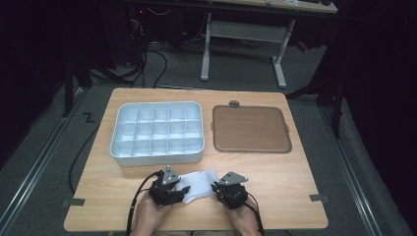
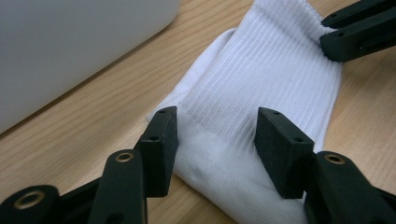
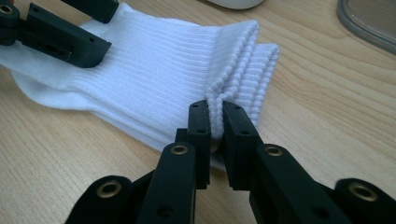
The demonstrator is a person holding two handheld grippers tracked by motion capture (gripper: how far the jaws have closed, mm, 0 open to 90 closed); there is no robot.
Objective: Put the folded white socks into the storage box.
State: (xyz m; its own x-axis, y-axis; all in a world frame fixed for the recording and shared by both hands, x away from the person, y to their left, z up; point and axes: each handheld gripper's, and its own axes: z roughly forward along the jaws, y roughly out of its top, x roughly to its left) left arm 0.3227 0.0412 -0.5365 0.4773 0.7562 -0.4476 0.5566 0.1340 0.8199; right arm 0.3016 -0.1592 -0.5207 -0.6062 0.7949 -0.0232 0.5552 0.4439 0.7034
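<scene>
white sock [image 3: 154, 74] hem hidden between fingers [image 3: 200, 126]

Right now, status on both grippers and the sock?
Right gripper shut on the cuff edge of the white sock. Left gripper open, jaws astride the other end. Sock flat on table; nothing in the way.

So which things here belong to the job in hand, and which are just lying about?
In use:
white socks
left tongs, open around them
right tongs, shut on the cuff edge

Lying about:
white divided tray
brown lid
</scene>
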